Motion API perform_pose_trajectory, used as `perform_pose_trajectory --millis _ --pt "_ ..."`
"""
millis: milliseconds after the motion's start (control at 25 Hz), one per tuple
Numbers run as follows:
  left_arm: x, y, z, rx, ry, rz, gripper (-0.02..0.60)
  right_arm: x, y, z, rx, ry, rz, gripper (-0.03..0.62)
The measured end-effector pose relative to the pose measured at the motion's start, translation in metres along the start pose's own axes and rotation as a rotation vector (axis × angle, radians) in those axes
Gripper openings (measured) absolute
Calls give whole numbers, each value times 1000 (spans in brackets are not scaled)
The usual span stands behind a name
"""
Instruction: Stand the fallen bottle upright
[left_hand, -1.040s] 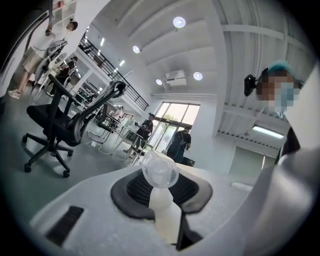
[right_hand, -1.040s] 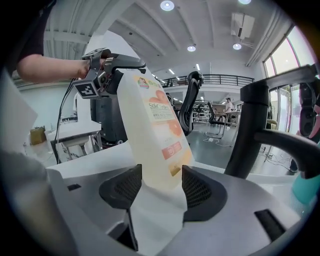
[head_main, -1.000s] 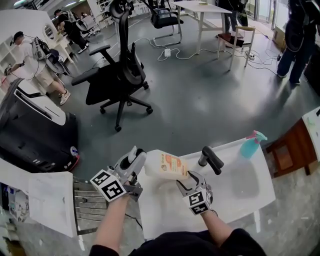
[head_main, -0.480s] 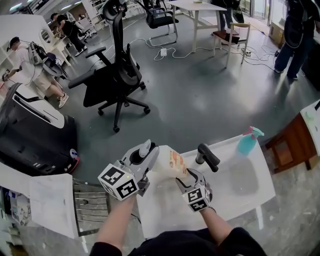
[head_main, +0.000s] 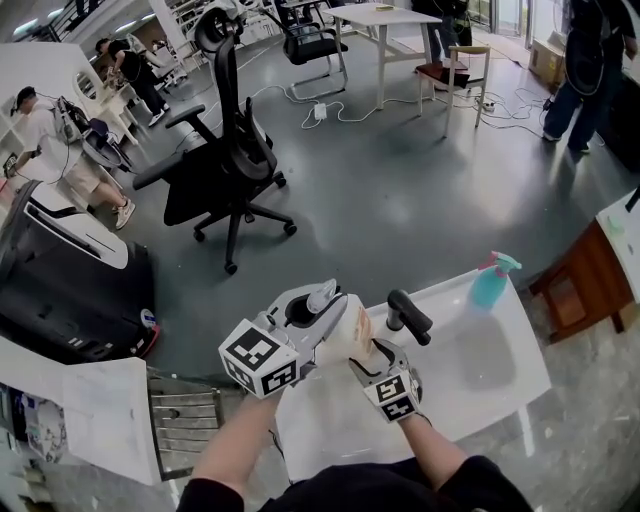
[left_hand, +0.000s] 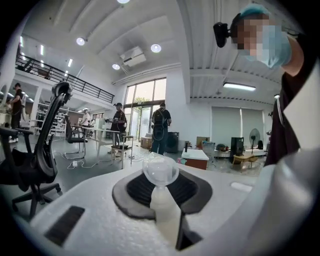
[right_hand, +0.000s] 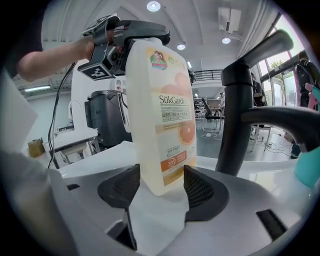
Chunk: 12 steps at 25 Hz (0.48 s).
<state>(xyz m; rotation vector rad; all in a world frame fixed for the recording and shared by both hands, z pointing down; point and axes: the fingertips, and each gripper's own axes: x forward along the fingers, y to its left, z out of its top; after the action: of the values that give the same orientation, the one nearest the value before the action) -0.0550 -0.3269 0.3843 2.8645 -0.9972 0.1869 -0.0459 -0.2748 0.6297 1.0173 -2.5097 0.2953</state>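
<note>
The cream bottle (head_main: 346, 335) with an orange label stands almost upright on the white table (head_main: 470, 375). My left gripper (head_main: 326, 300) is shut on its top; in the left gripper view the clear round cap (left_hand: 160, 170) pokes up between the left gripper's (left_hand: 163, 202) pads. My right gripper (head_main: 371, 352) sits at the bottle's foot. In the right gripper view the bottle (right_hand: 160, 110) has its base between the right gripper's (right_hand: 161, 187) dark pads, whose jaws are opening and barely clear its sides. The left gripper (right_hand: 134, 33) shows over the cap.
A black tap-like fitting (head_main: 405, 312) rises just right of the bottle. A teal spray bottle (head_main: 490, 282) stands at the table's far right corner. Left of the table sit a wire rack (head_main: 185, 415) and a black machine (head_main: 60, 285). An office chair (head_main: 225, 165) stands beyond.
The left gripper has swung right and up with the bottle's top, tipping the bottle from lying on its side to nearly upright. The right gripper stayed at the base.
</note>
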Motion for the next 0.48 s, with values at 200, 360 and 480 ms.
perform_pose_trajectory --millis 200,360,480 --pt "12 -16 -1 79 24 -86 72 2 -2 -3 16 -10 11 285" --pt "18 -23 1 112 23 -121 69 1 -4 -3 21 -14 5 290" --pt "18 -24 2 117 20 -127 71 1 -5 -3 22 -16 6 290"
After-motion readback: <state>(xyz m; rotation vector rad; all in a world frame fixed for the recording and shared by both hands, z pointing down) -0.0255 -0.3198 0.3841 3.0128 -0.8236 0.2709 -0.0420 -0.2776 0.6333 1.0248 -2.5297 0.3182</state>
